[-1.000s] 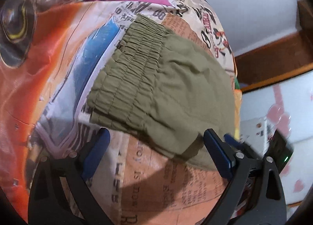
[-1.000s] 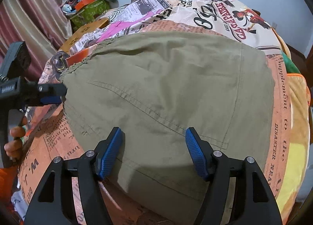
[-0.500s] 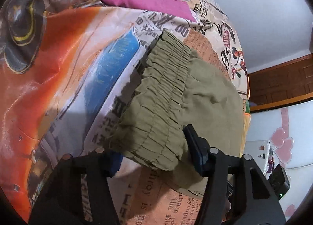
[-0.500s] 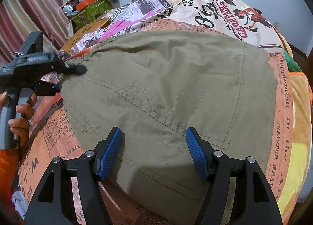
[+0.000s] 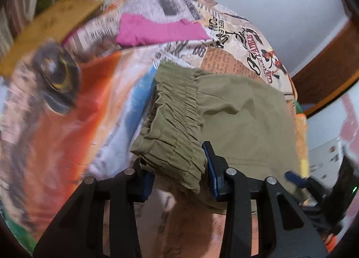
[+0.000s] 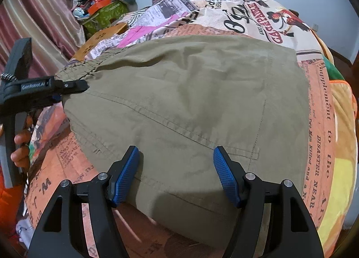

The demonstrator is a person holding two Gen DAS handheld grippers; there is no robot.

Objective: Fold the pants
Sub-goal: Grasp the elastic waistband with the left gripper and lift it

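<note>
olive twill pants [image 5: 242, 114], ruched waistband pinched by left gripper [image 5: 179, 175].

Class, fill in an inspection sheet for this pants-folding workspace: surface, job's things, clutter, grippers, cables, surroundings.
Surface: bed under a newspaper-print cover.
Job's things: olive pants spread flat on it.
Clutter: pink garment beyond the waistband.
Grippers: left gripper shut on the elastic waistband, lifting it; right gripper open over the pants.
Cables: nothing seen.
Surroundings: curtain, pile of boxes, pale wall.
</note>
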